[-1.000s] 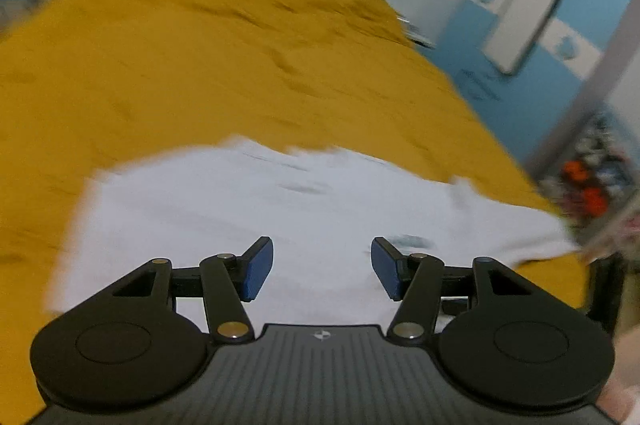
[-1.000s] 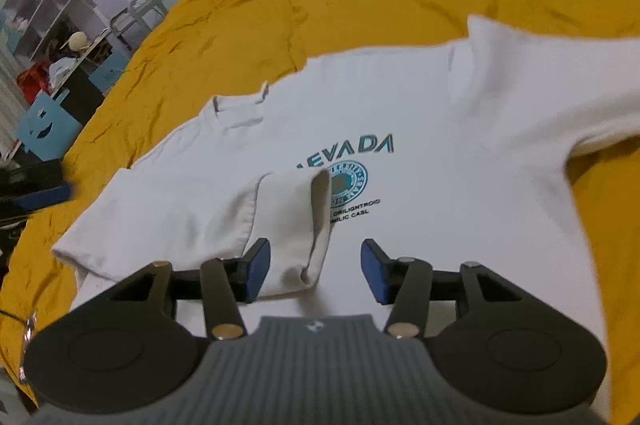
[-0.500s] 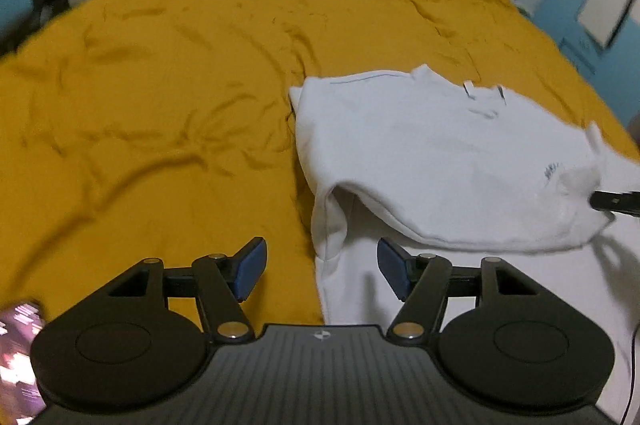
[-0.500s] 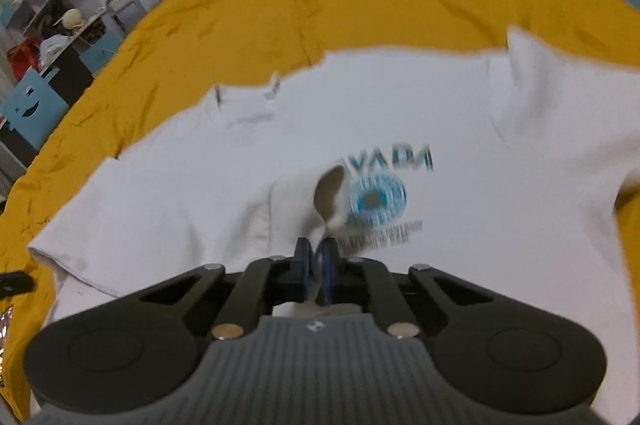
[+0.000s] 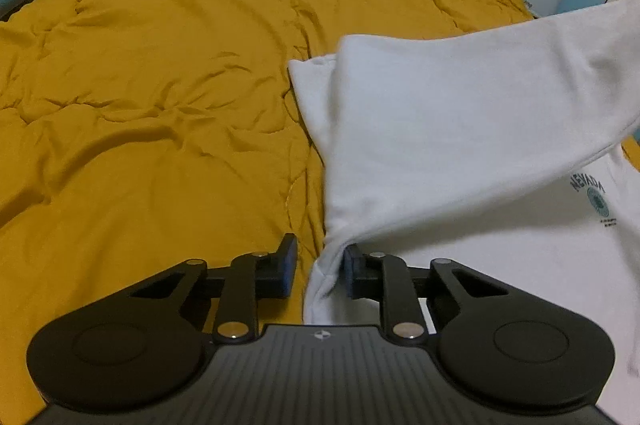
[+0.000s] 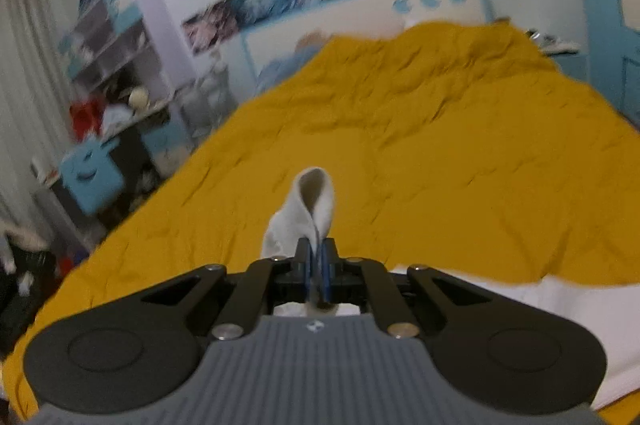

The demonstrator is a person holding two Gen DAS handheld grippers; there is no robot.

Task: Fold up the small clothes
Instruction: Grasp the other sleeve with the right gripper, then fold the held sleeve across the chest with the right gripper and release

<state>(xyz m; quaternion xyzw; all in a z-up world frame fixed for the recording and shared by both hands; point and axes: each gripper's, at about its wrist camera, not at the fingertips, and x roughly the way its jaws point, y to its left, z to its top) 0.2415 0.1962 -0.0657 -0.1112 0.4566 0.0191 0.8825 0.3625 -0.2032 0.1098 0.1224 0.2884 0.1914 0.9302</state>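
Observation:
A white T-shirt (image 5: 460, 129) with a teal NEVADA print (image 5: 592, 189) lies on the yellow bedspread (image 5: 160, 85). One side of it is lifted and stretched up to the right. My left gripper (image 5: 318, 267) is open, its jaws partly apart around the bunched lower-left edge of the shirt, and the cloth touches the right fingertip (image 5: 352, 265). My right gripper (image 6: 317, 271) is shut on a sleeve (image 6: 308, 209) of the shirt and holds it raised above the bed. More of the white shirt (image 6: 560, 305) shows below the right gripper.
The yellow bedspread (image 6: 440, 145) covers a large bed. Shelves and a desk with clutter (image 6: 116, 93) stand to the left of the bed. A white and blue headboard (image 6: 400, 9) and a blue wardrobe (image 6: 624, 25) stand at the far side.
My right gripper has lifted the sleeve high off the shirt and tilted up. My left gripper has moved in on the shirt's lower-left edge and its jaws have narrowed around it.

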